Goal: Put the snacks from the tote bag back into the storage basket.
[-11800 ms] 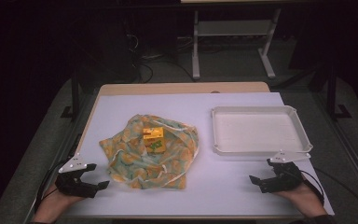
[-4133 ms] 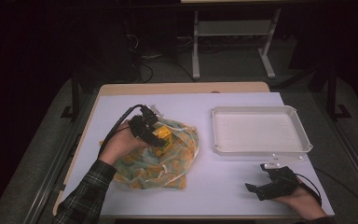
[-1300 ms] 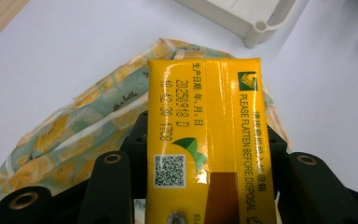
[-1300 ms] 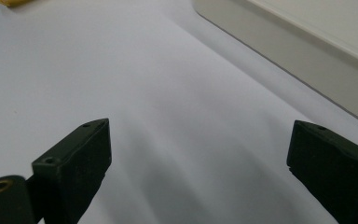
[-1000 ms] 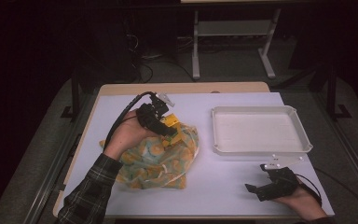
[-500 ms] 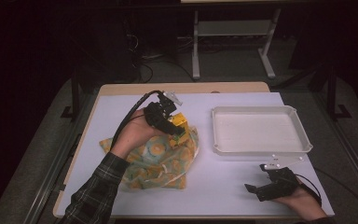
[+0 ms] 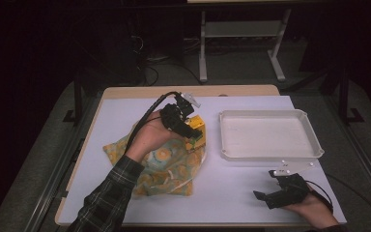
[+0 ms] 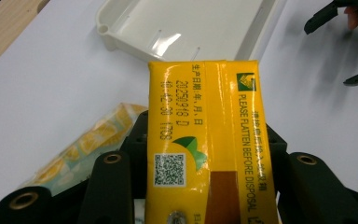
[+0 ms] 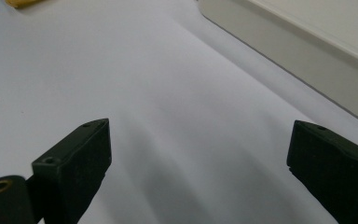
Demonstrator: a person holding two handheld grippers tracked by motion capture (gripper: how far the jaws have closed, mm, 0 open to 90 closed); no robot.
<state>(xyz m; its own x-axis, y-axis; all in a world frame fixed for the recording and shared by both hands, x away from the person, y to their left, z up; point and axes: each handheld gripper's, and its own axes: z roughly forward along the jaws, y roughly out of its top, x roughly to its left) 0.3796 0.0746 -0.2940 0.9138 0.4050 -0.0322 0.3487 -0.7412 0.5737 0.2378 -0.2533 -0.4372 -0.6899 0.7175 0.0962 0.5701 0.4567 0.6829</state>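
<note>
One yellow carton (image 8: 205,140) pinched in left gripper (image 7: 186,124) jaws, up above one patterned bag (image 7: 166,166), beside one white tray (image 7: 270,153). Right gripper (image 7: 282,191) resting on surface (image 7: 232,193), jaws spread, nothing between.

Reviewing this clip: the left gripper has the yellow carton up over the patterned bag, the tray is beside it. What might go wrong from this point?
1. The left gripper clamps the glossy yellow carton by one end, most of it sticking out past the jaws; it may slip or tilt on the way.
2. The white tray has a raised rim; a low carry might clip it.
3. The patterned bag lies right beneath the carton; a drop would land back on it.
</note>
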